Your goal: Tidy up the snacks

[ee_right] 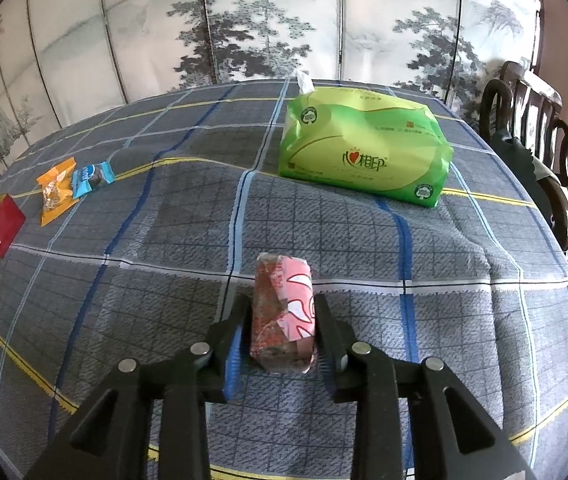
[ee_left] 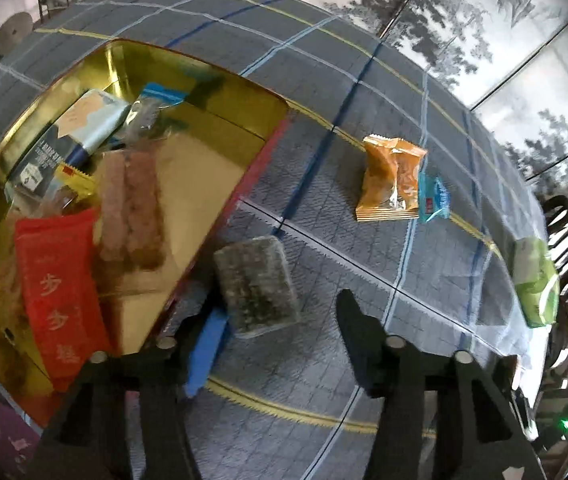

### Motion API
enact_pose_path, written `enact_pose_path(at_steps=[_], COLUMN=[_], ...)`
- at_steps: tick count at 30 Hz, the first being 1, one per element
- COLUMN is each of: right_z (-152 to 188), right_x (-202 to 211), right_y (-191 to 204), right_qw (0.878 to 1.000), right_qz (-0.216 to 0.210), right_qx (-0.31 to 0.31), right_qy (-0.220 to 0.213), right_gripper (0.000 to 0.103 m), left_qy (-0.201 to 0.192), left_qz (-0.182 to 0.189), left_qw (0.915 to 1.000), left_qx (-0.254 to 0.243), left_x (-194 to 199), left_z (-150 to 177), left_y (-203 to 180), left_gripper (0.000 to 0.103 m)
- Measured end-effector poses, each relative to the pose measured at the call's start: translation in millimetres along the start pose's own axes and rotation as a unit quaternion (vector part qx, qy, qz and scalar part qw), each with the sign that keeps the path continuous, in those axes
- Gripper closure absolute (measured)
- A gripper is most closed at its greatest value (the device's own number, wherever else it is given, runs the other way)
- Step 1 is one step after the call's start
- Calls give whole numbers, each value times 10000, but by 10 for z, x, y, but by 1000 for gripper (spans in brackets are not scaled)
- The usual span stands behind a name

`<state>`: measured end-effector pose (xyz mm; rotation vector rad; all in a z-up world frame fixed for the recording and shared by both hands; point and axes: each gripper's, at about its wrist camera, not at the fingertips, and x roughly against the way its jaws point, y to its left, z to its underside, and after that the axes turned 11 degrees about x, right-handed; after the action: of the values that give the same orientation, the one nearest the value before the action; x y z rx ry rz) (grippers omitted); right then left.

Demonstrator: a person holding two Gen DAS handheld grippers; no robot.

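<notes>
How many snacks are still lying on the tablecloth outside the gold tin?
4: dark bar beside the tin, orange packet and blue packet touching, pink snack inside the right claw. Others may hide.

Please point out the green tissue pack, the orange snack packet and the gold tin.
green tissue pack (ee_right: 368, 152), right wrist view, middle of its front face.
orange snack packet (ee_left: 390, 180), left wrist view, centre of the wrapper.
gold tin (ee_left: 203, 164), left wrist view, bare inner floor.

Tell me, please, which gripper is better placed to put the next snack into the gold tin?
Probably left: the left gripper hangs open over the dark snack bar, right beside the tin.
</notes>
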<state>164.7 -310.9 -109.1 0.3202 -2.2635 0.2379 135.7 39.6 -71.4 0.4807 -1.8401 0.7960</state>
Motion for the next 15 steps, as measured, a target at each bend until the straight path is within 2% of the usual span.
enact_pose_path(at_steps=[4,7,8,9,10,11,12,15], right_z=[4,5,9,12,9,10,10,11], right_x=[5,4,8,10,9,12,15,15], right_y=[-2,-8,-17,-29,-26,-32,-34,-37], right_qw=[10000,10000,9999,9999,9999,9999,9999,9999], right_qz=[-34,-72,-91,-106,-114,-125,-131,-127], right_qx=[2,-28,-42,-55,-59,-68,-73,-69], right_qy=[-9,-23,-28,-34,-36,-39,-41,-38], right_gripper=[70,70,70,70,70,70,70,70], left_qy=[-206,-306,-340,-273,9,211,94,166], left_qz=[-412,-575,-616,-466,-93,51,-34,-20], left_qw=[9985,9962,9953,9961,9981,9983,9979,9949], left_qx=[-294,-584,-666,-698,-616,-549,-643,-995], left_x=[-97,-152,-161,-179,-240,-286,-264,-255], left_z=[-6,-10,-19,-43,-72,-89,-83,6], left_y=[-169,-260,-276,-271,-246,-230,-259,-335], left_gripper=[47,51,62,78,79,80,80,80])
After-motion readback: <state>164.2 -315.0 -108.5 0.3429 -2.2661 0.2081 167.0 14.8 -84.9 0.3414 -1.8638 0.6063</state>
